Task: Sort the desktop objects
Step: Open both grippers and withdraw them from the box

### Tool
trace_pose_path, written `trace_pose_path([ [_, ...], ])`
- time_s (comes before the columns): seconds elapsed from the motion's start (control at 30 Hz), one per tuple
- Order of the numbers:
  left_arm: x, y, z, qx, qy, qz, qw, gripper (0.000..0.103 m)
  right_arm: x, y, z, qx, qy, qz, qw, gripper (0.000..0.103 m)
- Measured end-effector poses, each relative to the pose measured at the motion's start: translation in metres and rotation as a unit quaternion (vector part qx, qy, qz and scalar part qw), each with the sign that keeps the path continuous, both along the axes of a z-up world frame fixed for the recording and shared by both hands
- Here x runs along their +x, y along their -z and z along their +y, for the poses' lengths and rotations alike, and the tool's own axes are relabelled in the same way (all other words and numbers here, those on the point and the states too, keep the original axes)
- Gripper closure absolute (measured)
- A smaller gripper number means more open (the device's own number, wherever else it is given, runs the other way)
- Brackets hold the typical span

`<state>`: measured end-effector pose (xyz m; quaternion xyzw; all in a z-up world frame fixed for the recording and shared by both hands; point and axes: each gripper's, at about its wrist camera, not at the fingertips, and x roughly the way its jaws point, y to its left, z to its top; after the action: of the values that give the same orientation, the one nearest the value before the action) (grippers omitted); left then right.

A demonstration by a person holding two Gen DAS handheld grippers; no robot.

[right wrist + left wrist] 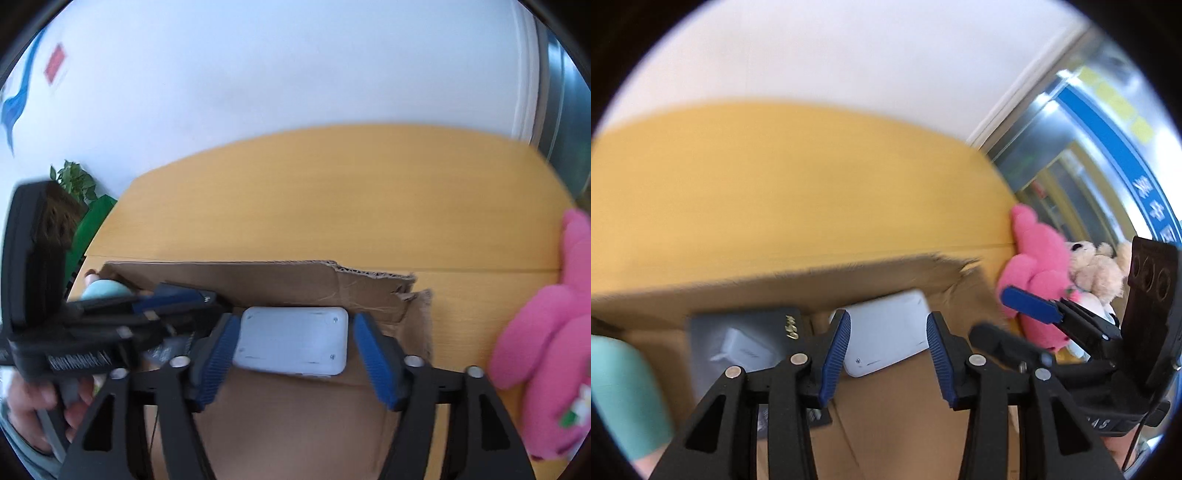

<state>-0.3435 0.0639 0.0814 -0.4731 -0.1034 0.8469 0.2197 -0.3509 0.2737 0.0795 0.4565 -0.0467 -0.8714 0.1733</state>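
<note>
A white flat device point(295, 341) lies in the open cardboard box point(288, 284) on the yellow table; it also shows in the left wrist view point(886, 332). My right gripper point(293, 356) is open, its blue pads either side of the device and apart from it. My left gripper point(888, 356) is open above the box, empty. A dark packaging box point(746, 339) with a white item printed on it lies in the box at left. The right gripper point(1034, 317) shows in the left wrist view, and the left gripper point(173, 299) shows in the right wrist view.
A pink plush toy point(1034, 269) and a beige teddy bear point(1097, 269) lie on the table right of the box; the pink toy fills the right edge of the right wrist view point(546, 332). A teal round object point(105, 290) sits at the box's left corner. A green plant point(74, 181) stands far left.
</note>
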Motion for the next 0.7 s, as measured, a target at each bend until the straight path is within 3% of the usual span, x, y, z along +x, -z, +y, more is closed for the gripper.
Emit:
trace_pose_path([
  [0.03,0.01,-0.015,-0.002,-0.009,0.004,0.024,0.9997,0.054,0.015,-0.013,0.0,0.007,-0.002,0.02,1.0,0.025],
  [0.1,0.039,-0.048,-0.01,-0.032,0.007,0.077,0.9965,0.036,0.044,-0.036,0.001,0.021,-0.002,0.059,0.998,0.016],
  [0.17,0.075,-0.08,-0.017,-0.054,-0.002,0.132,0.9898,0.027,0.078,-0.056,0.003,0.027,-0.001,0.093,0.995,0.005],
  [0.2,0.101,-0.097,-0.022,-0.066,-0.01,0.165,0.984,0.024,0.097,-0.065,0.003,0.027,0.001,0.108,0.994,0.0],
  [0.33,0.182,-0.137,-0.038,-0.113,-0.042,0.257,0.9587,0.022,0.165,-0.09,0.002,0.025,-0.003,0.149,0.989,0.0],
  [0.57,0.294,-0.152,-0.053,-0.162,-0.103,0.318,0.9285,0.019,0.264,-0.116,-0.018,0.044,-0.016,0.204,0.978,0.0],
  [0.7,0.331,-0.141,-0.054,-0.17,-0.121,0.309,0.928,0.019,0.308,-0.118,-0.034,0.051,-0.018,0.215,0.975,0.0],
])
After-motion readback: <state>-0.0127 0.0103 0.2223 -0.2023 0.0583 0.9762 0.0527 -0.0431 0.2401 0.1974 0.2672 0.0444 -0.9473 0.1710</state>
